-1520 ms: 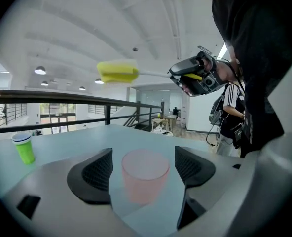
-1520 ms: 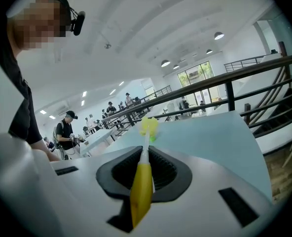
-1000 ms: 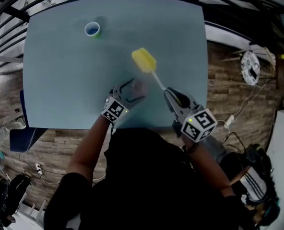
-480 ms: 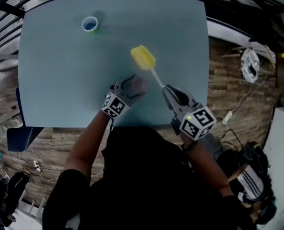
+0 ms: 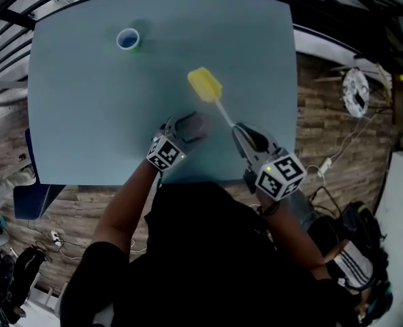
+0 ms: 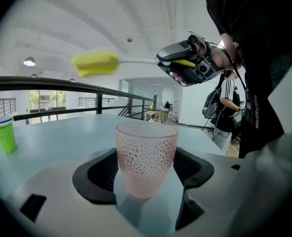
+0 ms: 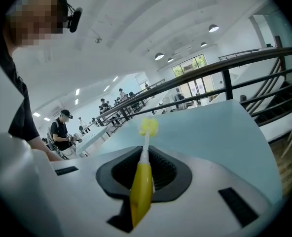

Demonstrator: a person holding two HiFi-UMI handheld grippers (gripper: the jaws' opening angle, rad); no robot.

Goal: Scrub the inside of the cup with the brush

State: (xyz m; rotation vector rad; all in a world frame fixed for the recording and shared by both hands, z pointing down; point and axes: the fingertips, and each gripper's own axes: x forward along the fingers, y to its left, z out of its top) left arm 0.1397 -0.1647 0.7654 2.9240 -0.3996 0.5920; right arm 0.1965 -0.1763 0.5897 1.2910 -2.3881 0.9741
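A pink textured glass cup [image 6: 147, 157] stands upright between the jaws of my left gripper [image 6: 146, 164], which is shut on its sides. In the head view this cup [image 5: 200, 123] and the left gripper [image 5: 186, 127] are over the table's near part. My right gripper [image 5: 246, 136] is shut on the yellow handle [image 7: 141, 191] of a brush. The brush's white stem runs up and left to its yellow sponge head [image 5: 205, 85]. The sponge head [image 6: 94, 63] hangs in the air above and beyond the cup, apart from it.
A small green cup [image 5: 128, 39] with a blue inside stands at the far left of the pale blue table [image 5: 86, 114]. A black railing [image 6: 62, 85] runs behind the table. Bags and cables lie on the wooden floor at the right [image 5: 358, 230].
Almost nothing: both grippers keep their hold and place. The brush head has shifted very slightly.
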